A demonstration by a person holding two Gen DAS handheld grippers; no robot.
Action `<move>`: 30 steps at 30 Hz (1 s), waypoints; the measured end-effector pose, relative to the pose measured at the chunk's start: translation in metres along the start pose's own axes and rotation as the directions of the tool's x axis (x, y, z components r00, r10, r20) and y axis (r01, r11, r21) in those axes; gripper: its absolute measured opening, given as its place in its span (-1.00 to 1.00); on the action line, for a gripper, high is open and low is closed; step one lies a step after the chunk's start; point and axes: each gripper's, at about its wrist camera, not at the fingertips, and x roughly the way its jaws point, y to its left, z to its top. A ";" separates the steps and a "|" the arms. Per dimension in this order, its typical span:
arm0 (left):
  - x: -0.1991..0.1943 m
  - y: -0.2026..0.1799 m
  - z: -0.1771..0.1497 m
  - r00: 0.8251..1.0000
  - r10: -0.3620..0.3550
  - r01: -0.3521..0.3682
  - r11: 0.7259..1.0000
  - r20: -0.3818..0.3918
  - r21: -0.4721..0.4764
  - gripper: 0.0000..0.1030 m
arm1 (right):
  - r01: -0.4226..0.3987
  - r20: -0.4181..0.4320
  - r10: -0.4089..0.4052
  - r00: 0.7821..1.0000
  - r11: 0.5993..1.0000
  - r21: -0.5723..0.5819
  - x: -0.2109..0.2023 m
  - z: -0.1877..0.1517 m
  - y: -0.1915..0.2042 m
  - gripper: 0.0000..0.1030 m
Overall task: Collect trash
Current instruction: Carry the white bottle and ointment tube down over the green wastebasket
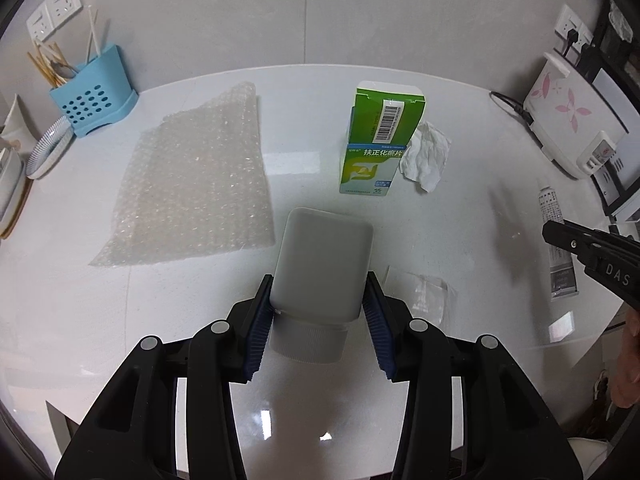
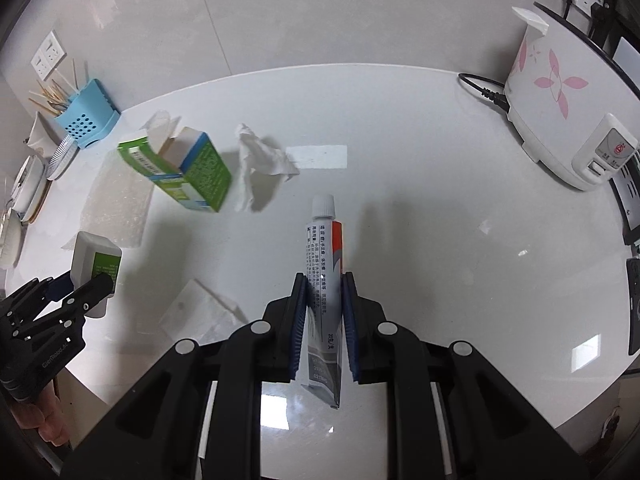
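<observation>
Left gripper (image 1: 320,308) clamps a white bottle (image 1: 324,256); right gripper (image 2: 324,320) pinches a printed tube (image 2: 322,264). Far off, the green box (image 1: 380,140) reads "扶正化瘀片"; counter (image 1: 460,208) bare right.

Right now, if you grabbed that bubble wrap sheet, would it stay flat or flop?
The bubble wrap would probably flop: it is thin, and one far corner already curls up. It likely weighs little, being see-through air pockets. A push might just slide it on the glossy table.

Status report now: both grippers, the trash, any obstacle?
Left gripper shut on white bottle. Right gripper shut on ointment tube. Medicine box, tissue, bubble wrap uncollected. No obstacle seen.
</observation>
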 end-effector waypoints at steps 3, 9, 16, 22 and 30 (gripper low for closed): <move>-0.012 0.007 -0.009 1.000 0.004 -0.005 1.000 0.018 0.003 -0.16 | -0.003 0.022 0.003 1.000 1.000 -0.002 -0.010 -0.009 0.011 -0.67; -0.041 0.026 -0.034 0.999 -0.013 0.014 1.000 0.051 -0.011 -0.16 | -0.013 0.084 0.013 0.996 1.000 -0.006 -0.032 -0.033 0.038 -0.67; -0.078 0.050 -0.075 0.995 -0.032 0.033 0.999 0.089 -0.005 -0.16 | -0.018 0.142 0.019 0.990 1.000 -0.007 -0.061 -0.075 0.078 -0.67; -0.108 0.070 -0.123 0.994 -0.044 0.044 0.999 0.100 0.010 -0.16 | -0.030 0.161 0.029 0.987 1.000 0.000 -0.086 -0.124 0.112 -0.67; -0.129 0.088 -0.181 0.995 -0.060 0.058 0.998 0.077 0.028 -0.16 | -0.045 0.163 0.048 0.985 0.999 -0.025 -0.109 -0.195 0.146 -0.67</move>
